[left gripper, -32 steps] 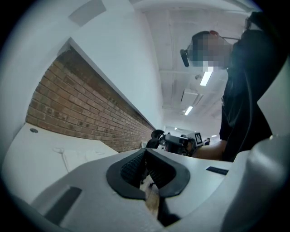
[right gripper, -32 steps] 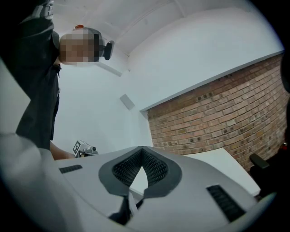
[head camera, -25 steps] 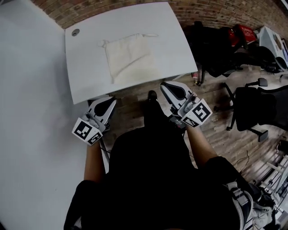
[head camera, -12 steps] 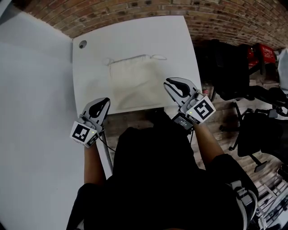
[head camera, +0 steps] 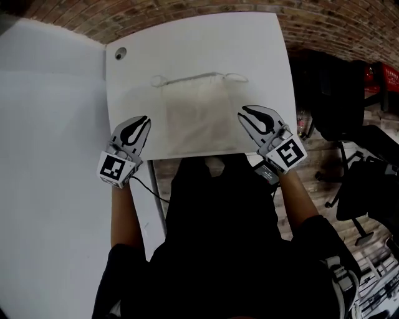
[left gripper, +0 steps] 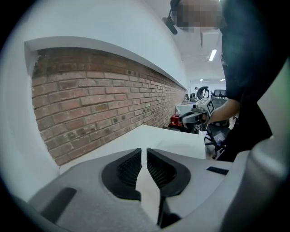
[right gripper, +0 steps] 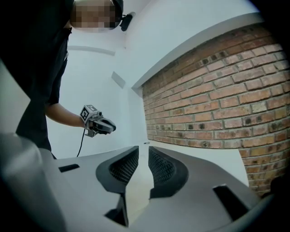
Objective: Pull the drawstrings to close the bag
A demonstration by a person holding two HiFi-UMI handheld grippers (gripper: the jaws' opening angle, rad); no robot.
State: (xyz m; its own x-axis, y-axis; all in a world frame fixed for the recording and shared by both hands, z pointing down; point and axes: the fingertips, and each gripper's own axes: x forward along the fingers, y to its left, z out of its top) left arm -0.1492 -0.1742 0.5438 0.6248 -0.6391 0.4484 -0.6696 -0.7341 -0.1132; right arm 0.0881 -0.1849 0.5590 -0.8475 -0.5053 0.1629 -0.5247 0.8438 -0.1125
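**Grippers parked either side of the bag, strings untouched**

Closest to the camera is the person (head camera: 218, 249) in a dark top, with bare forearms (head camera: 124, 212) reaching out to the near edge of the white counter (head camera: 187, 43).

The left gripper (head camera: 145, 119) hangs over the counter's near left corner, a little way left of the bag. Its jaws are pressed together with only a hairline slit between them and nothing in there.

The right gripper (head camera: 245, 113) is over the near right side, tips just beside the bag's right edge. I can't tell from up top whether it brushes the cloth. Its jaws have just been opening and stand partway apart, with only bare counter showing between them.

The bag (head camera: 196, 112) is an off-white cloth one, lying flat in the middle of the counter between the two grippers. Its mouth is on the far side and isn't gathered at all. The drawstring (head camera: 187, 78) runs along that far edge and pokes out as a small loop at each far corner, both lying loose on the counter.

Further back there's a round hole (head camera: 120, 53) in the counter's far left corner, then the brick wall (head camera: 156, 12). Dark office chairs (head camera: 336, 93) sit off to the right.
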